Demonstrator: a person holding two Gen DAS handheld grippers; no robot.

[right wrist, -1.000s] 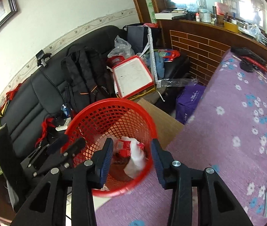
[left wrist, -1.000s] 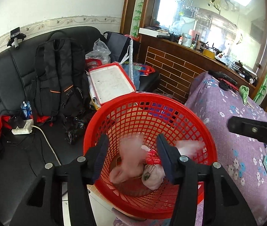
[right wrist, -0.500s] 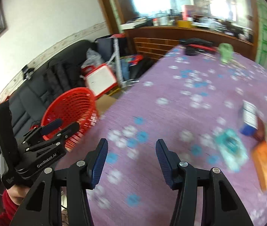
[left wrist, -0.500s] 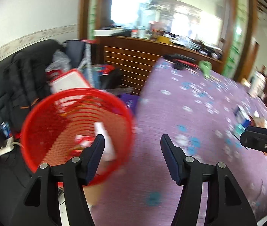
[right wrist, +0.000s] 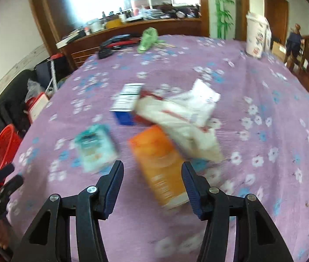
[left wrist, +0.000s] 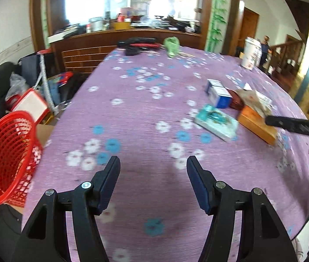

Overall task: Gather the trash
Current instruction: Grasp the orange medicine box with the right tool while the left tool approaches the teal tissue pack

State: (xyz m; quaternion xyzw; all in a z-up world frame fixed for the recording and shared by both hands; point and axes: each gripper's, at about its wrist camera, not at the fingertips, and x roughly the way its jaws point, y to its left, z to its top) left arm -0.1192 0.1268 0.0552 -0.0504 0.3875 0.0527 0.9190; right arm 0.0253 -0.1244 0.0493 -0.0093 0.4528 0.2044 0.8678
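A pile of trash lies on the purple flowered tablecloth (right wrist: 263, 100): an orange box (right wrist: 161, 166), a teal packet (right wrist: 94, 147), a blue-and-white box (right wrist: 126, 103) and white wrappers (right wrist: 185, 118). My right gripper (right wrist: 152, 168) is open and empty, its jaws on either side of the orange box's near end. My left gripper (left wrist: 153, 163) is open and empty over bare cloth, left of the pile. The same teal packet (left wrist: 216, 122) and orange box (left wrist: 257, 125) show in the left wrist view. The red mesh basket (left wrist: 4, 157) stands off the table's left edge.
A white cup (right wrist: 256, 37), a green bag (right wrist: 148, 38) and dark tools (right wrist: 115, 43) sit at the table's far side. A black sofa with bags (right wrist: 12, 100) lies left. A wooden counter (left wrist: 121, 37) stands behind.
Both grippers swung right, away from the red basket and over the table. The basket went from in front of the jaws to the far left. The right gripper reached the trash pile.
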